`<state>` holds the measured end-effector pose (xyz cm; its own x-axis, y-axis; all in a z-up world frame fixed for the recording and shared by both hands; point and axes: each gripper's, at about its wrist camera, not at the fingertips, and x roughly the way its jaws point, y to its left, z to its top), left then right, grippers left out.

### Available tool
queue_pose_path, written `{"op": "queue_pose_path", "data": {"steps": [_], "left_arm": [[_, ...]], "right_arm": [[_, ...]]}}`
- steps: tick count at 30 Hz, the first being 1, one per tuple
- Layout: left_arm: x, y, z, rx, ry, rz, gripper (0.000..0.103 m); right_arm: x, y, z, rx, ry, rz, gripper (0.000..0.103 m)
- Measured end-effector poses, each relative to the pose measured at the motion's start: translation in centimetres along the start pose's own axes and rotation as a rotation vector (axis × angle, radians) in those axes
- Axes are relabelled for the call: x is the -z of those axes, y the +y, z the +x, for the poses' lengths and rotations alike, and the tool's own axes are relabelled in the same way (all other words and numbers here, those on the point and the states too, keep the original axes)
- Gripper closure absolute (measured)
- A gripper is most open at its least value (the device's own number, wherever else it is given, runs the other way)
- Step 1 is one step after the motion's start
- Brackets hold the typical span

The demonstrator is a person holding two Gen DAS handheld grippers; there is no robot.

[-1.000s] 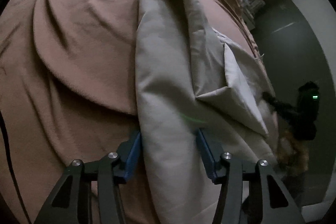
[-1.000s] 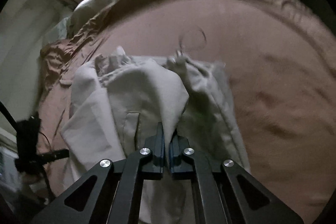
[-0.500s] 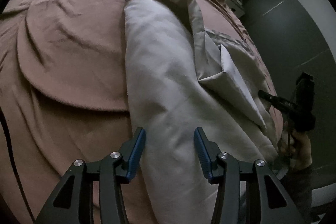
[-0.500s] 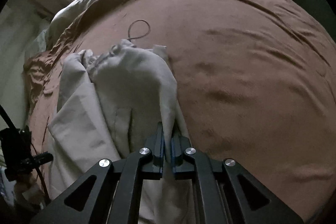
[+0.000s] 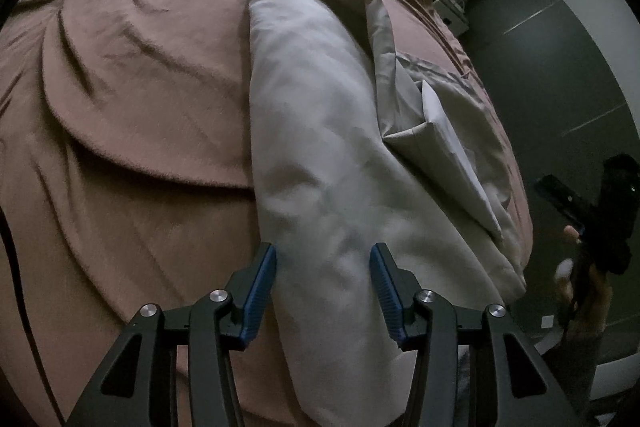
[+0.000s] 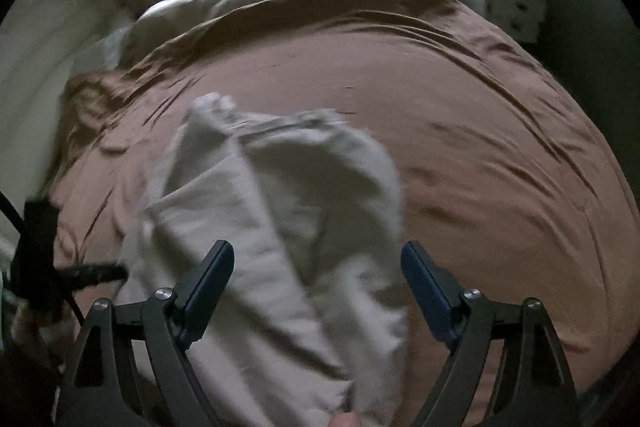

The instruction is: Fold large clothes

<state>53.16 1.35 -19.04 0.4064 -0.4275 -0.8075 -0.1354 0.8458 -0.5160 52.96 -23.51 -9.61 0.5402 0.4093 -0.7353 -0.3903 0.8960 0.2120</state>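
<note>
Left wrist view: the left tool (image 5: 323, 269) stands released, its blue-padded jaws spread to either side of the near end of the garment (image 5: 320, 147), a pale grey-beige piece of clothing folded into a long strip on the bed. The left jaw lies at the garment's left edge; whether either pad touches the cloth cannot be determined. The strip runs away from the tool across the brown bedspread (image 5: 140, 87), with a triangular flap and looser layers on its right side. At the right margin, beyond the bed edge, this view alone shows the right tool (image 5: 560, 193) as a dark device held in a hand. Farther back, a dark wall and a small shelf unit are visible. Right wrist view: the right tool (image 6: 318, 259) is released, jaws wide apart, with the garment (image 6: 280, 219) lying between and beyond them, blurred. This view alone shows the garment's bunched far end and the wide expanse of bedspread (image 6: 460, 147) to its right. The left tool (image 6: 100, 271) appears dark at the left margin. Farthest back, a bright window and heaped bedding appear.
</note>
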Motion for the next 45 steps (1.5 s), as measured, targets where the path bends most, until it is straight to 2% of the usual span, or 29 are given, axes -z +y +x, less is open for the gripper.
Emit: {"op": "queue_pose_path", "data": {"steps": [5, 9, 13, 14, 16, 17, 18, 19, 21, 24, 28, 30, 32, 34, 36, 39, 41, 42, 43, 44, 45], "left_arm": [[0.4, 0.3, -0.6, -0.005, -0.006, 0.004, 0.053], [0.7, 0.9, -0.7, 0.003, -0.002, 0.002, 0.053], [0.8, 1.1, -0.5, 0.007, 0.006, -0.002, 0.053], [0.7, 1.1, -0.4, 0.009, 0.007, -0.001, 0.053], [0.5, 1.1, -0.1, 0.014, 0.01, -0.001, 0.053], [0.4, 1.1, 0.0, 0.018, 0.011, -0.002, 0.053], [0.4, 1.2, 0.1, 0.021, 0.013, -0.002, 0.053], [0.3, 1.2, 0.2, 0.024, 0.015, -0.004, 0.053], [0.2, 1.2, 0.4, 0.028, 0.019, -0.006, 0.053], [0.0, 1.3, 0.5, 0.03, 0.02, -0.002, 0.053], [-0.2, 1.3, 0.6, 0.035, 0.021, -0.004, 0.053], [-0.3, 1.4, 0.8, 0.037, 0.021, -0.006, 0.053], [-0.2, 1.5, 0.7, 0.036, 0.021, -0.007, 0.053], [-0.1, 1.5, 0.6, 0.033, 0.019, -0.005, 0.053], [-0.2, 1.2, 0.6, 0.027, 0.017, -0.003, 0.053], [-0.4, 1.2, 0.3, 0.015, 0.008, -0.01, 0.053], [-0.5, 1.3, 0.1, 0.012, 0.0, -0.02, 0.053], [-0.6, 1.3, 0.0, 0.009, -0.005, -0.025, 0.053], [-0.7, 1.3, -0.1, 0.006, -0.01, -0.028, 0.053], [-0.8, 1.2, -0.3, 0.004, -0.014, -0.03, 0.053], [-1.1, 1.2, -0.3, 0.002, -0.017, -0.031, 0.052]], "right_arm": [[1.2, 4.4, 1.5, 0.01, 0.04, -0.165, 0.018], [1.2, 6.3, 3.1, -0.007, 0.068, -0.238, 0.019], [1.5, 7.8, 5.9, 0.008, 0.132, -0.293, 0.021], [1.6, 8.0, 6.7, 0.019, 0.15, -0.301, 0.025], [1.6, 8.2, 8.1, 0.049, 0.184, -0.31, 0.047], [1.5, 8.2, 8.8, 0.066, 0.193, -0.307, 0.052], [1.4, 8.0, 9.1, 0.072, 0.196, -0.297, 0.063], [1.1, 7.7, 9.4, 0.066, 0.193, -0.277, 0.075], [0.2, 7.0, 9.1, 0.053, 0.156, -0.229, 0.09], [-1.4, 5.1, 8.1, 0.082, 0.079, -0.138, 0.097], [-3.1, 1.1, 6.9, 0.135, 0.005, 0.019, 0.098], [-3.2, -1.3, 6.8, 0.149, 0.004, 0.126, 0.097], [-2.8, -4.0, 6.3, 0.147, -0.014, 0.25, 0.097], [-2.3, -5.7, 5.6, 0.082, -0.028, 0.336, 0.097], [-1.7, -6.7, 5.1, 0.027, -0.027, 0.387, 0.096], [-1.1, -7.4, 4.4, 0.033, -0.022, 0.383, 0.094], [-1.0, -7.7, 4.1, 0.029, -0.015, 0.368, 0.08], [-1.2, -7.7, 3.9, 0.027, -0.017, 0.357, 0.055], [-1.3, -7.4, 3.6, 0.025, -0.022, 0.343, 0.023], [-1.6, -7.2, 3.3, 0.023, -0.032, 0.326, 0.015], [-1.9, -7.0, 3.1, 0.024, -0.039, 0.308, 0.014]]}}
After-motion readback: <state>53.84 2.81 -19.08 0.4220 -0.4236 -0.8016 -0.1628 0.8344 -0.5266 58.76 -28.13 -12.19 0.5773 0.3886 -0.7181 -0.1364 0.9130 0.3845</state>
